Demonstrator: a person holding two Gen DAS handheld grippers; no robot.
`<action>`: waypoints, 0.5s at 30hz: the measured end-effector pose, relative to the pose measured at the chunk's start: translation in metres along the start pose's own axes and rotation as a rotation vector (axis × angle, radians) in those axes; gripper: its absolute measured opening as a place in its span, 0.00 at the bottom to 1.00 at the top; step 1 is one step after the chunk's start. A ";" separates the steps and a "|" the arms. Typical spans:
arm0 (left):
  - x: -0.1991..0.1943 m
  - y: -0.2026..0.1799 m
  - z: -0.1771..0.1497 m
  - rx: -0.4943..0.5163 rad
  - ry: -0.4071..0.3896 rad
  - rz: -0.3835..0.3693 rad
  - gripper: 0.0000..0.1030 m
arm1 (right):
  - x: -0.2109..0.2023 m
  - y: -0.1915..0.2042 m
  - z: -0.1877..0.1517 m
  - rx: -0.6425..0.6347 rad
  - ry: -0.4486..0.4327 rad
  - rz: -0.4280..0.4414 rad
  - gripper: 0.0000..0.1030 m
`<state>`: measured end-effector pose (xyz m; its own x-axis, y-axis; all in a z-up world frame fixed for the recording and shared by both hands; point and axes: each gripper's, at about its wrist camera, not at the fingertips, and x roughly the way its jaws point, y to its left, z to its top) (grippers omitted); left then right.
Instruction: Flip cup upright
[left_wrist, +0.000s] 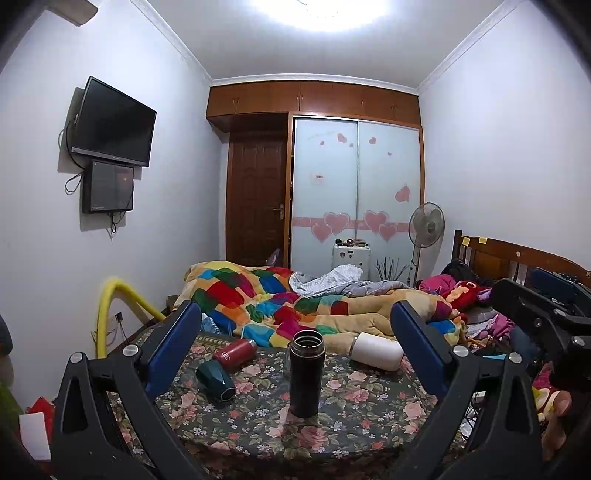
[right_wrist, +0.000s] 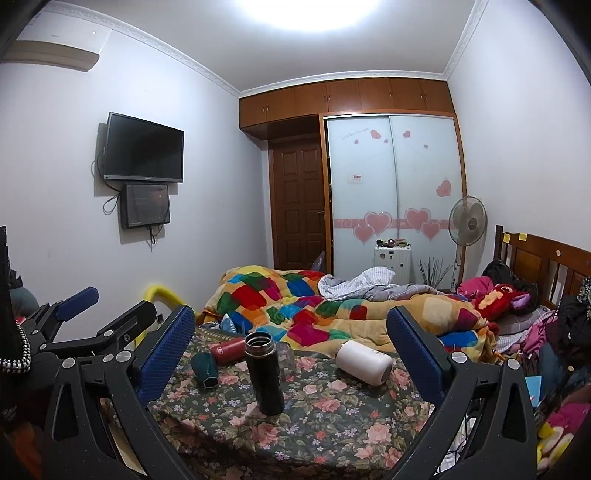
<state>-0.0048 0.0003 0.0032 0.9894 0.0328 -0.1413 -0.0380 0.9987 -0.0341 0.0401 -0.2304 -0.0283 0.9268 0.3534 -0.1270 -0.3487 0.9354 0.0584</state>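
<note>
Progress looks partial to us: the tall black steel flask stands upright mid-table on the floral tablecloth, but the white cylindrical cup at far right, the red bottle and the dark green faceted cup at left lie on their sides. We hold the left gripper and right gripper wide apart, empty, near the table's edge.

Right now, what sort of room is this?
A bedroom, most likely: a bed with a colourful patchwork quilt, a sliding-door wardrobe with pink heart stickers, and a wall-mounted black television.
</note>
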 end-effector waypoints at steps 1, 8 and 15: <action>0.001 0.000 0.000 -0.001 0.001 -0.001 1.00 | 0.000 0.000 -0.001 0.000 0.000 0.001 1.00; 0.001 0.000 0.000 -0.001 0.002 -0.001 1.00 | -0.001 0.000 0.000 0.002 0.000 -0.001 1.00; 0.002 -0.004 -0.002 0.001 0.006 -0.005 1.00 | 0.000 0.001 -0.001 0.001 0.001 -0.002 1.00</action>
<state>-0.0025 -0.0038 0.0007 0.9887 0.0276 -0.1470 -0.0329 0.9989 -0.0337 0.0394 -0.2298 -0.0290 0.9273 0.3519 -0.1278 -0.3471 0.9360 0.0590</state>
